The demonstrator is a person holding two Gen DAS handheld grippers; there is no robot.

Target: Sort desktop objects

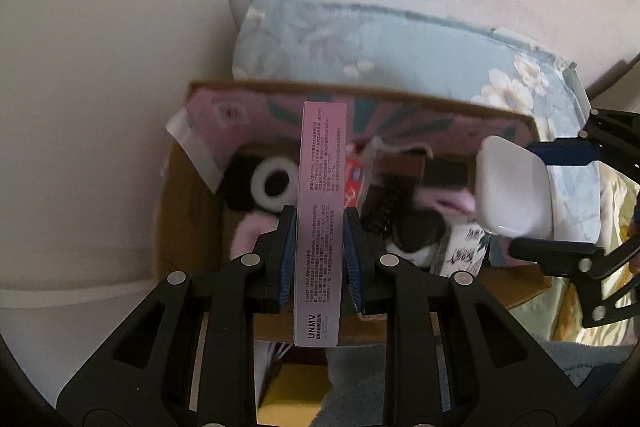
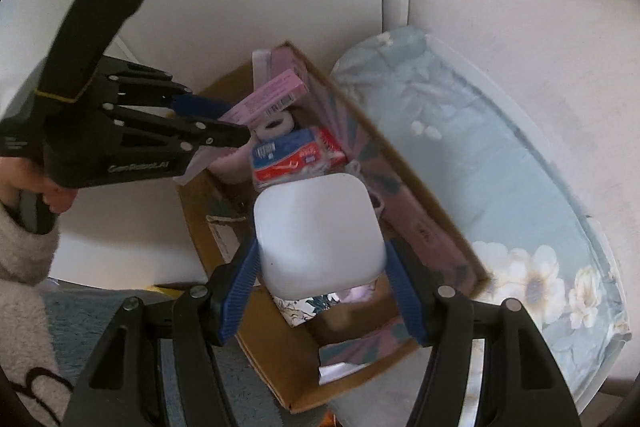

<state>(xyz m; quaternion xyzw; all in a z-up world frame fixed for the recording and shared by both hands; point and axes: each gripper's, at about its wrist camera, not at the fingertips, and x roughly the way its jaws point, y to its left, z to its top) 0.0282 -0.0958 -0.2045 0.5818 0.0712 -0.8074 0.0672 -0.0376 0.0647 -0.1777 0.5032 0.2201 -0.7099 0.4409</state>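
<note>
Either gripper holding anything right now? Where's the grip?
Both. Left gripper clamps the long pink box by its long sides, near the middle. Right gripper grips the white square case by its opposite side edges.

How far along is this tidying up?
Partly done: the cardboard box already holds a tissue pack and a tape roll. In hand: the left gripper grips a pink carton and the right gripper a white case, both above the box. What remains outside isn't visible.
</note>
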